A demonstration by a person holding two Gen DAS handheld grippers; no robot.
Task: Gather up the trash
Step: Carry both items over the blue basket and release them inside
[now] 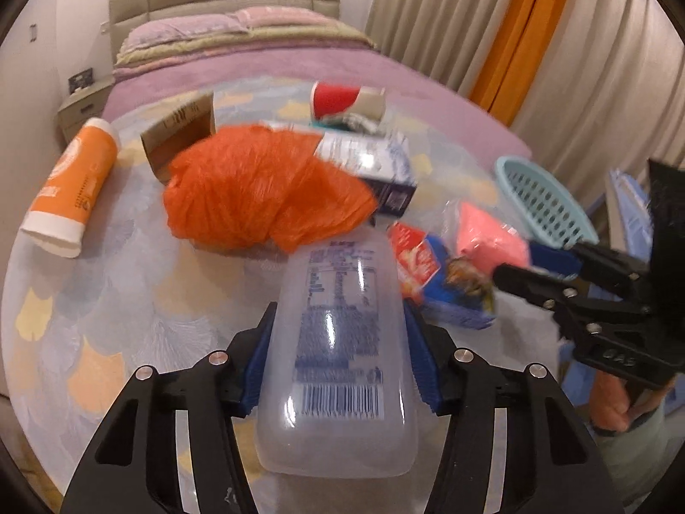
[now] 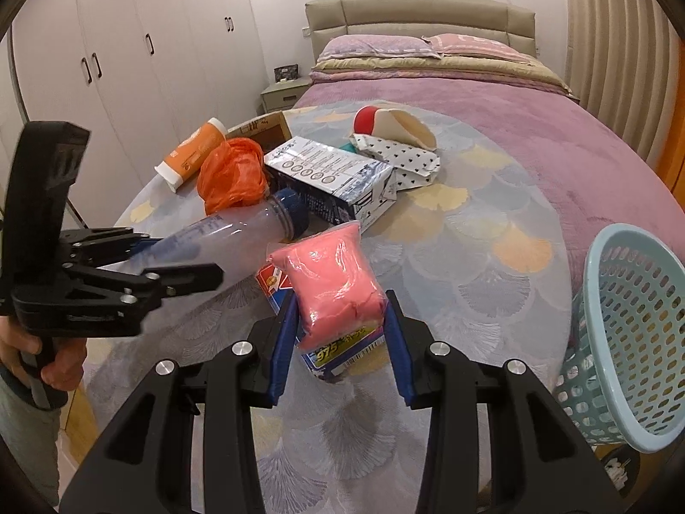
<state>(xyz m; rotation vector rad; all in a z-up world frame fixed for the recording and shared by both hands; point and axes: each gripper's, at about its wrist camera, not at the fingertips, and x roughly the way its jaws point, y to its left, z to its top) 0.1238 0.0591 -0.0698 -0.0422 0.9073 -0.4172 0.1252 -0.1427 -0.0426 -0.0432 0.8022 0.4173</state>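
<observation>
A clear plastic bottle [image 1: 338, 351] with a dark blue cap is clamped between the blue pads of the left gripper [image 1: 338, 342], its printed label and barcode turned up and its capped end pointed toward the heap of trash; in the right wrist view the same bottle [image 2: 239, 231] is seen lifted at a slant above the patterned round cloth [image 2: 492, 265]. A pink packet [image 2: 338, 287] in clear wrap is gripped at a narrow setting by the right gripper [image 2: 338, 325], with a blue and red printed pack [image 2: 274, 282] pressed against its underside; whether that pack is also pinched cannot be told. A light blue perforated basket [image 2: 633, 342] is tilted at the right edge of the cloth, beside the right gripper, and nothing can be made out inside it. Farther back on the cloth, a crumpled orange plastic bag [image 1: 257, 188] is piled against an open brown cardboard box [image 1: 180, 137], whose inside is hidden. A white and dark blue carton [image 2: 329, 180] lies flat beside the bag, and an orange and white tube [image 1: 72, 188] lies on its side at the left. A red and white paper cup [image 2: 394, 124] is tipped over, its mouth showing empty, next to a crumpled dotted wrapper [image 2: 406, 158]. A bed with a purple cover [image 2: 492, 85] stands behind.
</observation>
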